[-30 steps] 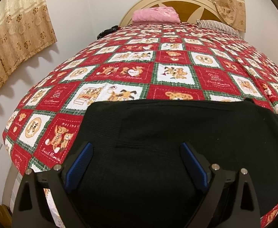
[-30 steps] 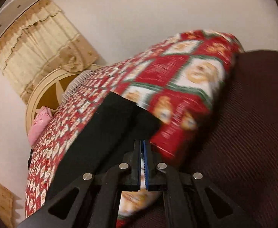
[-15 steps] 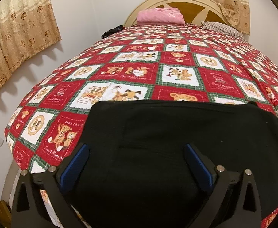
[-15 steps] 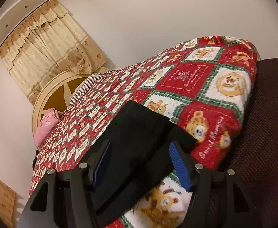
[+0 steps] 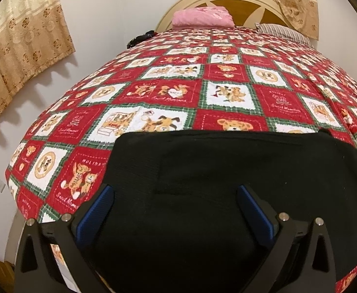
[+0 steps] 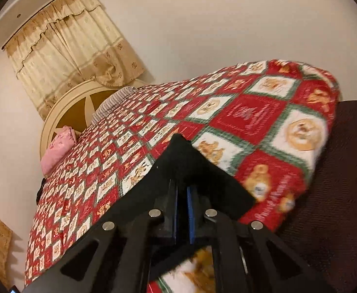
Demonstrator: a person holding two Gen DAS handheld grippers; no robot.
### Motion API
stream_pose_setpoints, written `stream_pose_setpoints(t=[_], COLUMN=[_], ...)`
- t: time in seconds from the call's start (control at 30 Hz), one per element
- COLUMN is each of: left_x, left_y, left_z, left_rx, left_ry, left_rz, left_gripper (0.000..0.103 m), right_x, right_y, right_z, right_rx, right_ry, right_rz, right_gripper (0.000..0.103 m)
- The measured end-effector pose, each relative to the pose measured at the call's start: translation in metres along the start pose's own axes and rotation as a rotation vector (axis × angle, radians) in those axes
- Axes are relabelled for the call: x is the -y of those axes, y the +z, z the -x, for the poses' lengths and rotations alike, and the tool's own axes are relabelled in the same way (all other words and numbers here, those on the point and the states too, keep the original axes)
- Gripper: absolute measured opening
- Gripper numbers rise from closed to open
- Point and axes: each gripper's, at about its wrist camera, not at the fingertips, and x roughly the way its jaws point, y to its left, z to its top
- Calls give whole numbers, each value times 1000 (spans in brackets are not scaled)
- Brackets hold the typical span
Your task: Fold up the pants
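Observation:
Black pants [image 5: 227, 171] lie flat across the near end of a bed under a red, white and green teddy-bear quilt [image 5: 227, 92]. My left gripper [image 5: 173, 190] hovers just over the pants' left part, open wide, its blue pads [image 5: 98, 210] touching no cloth. In the right wrist view, the right gripper [image 6: 182, 190] is closing its jaws on a corner of the pants [image 6: 183, 161]. The black cloth sits pinched between the pads and rises in a peak off the quilt [image 6: 246, 117].
A folded pink cloth [image 5: 203, 18] and a striped pillow [image 5: 281, 31] lie by the round headboard [image 5: 246, 0]. Beige curtains [image 5: 19, 44] hang on the left wall. A dark brown fabric surface [image 6: 337, 183] adjoins the bed's right corner.
The right gripper went from shut to open over the pants' corner, then closed on it and rose a little, lifting the cloth. The left gripper kept still, open.

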Motion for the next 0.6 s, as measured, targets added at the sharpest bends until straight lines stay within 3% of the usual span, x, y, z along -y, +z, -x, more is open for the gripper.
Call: stream_pose_setpoints(t=[0.13, 0.23, 0.3, 0.4, 0.47, 0.5, 0.53, 0.6], left_x=[0, 0, 1, 8, 19, 27, 34, 57], left_y=[2, 4, 7, 10, 12, 13, 13, 13], left_z=[-1, -1, 3, 19, 36, 45, 50, 62], left_rx=[-1, -12, -23, 18, 64, 85, 100, 126], left_ry=[-4, -2, -4, -33, -70, -99, -123, -181], left_rz=[-4, -9, -22, -53, -89, -109, -126, -184], left_gripper=[103, 103, 103, 103, 103, 103, 103, 103], right_x=[24, 27, 32, 26, -17, -39, -61, -91], right_y=[-13, -11, -4, 1, -6, -14, -25, -47], right_z=[-18, -16, -11, 20, 45, 51, 54, 50], right_rx=[-84, -57, -61, 70, 173, 176, 140, 18], right_ry=[-35, 8, 22, -55, -145, -127, -53, 98], right_rz=[-11, -1, -64, -115, 76, 162, 236, 301], right_gripper=[7, 11, 15, 26, 26, 26, 26, 26])
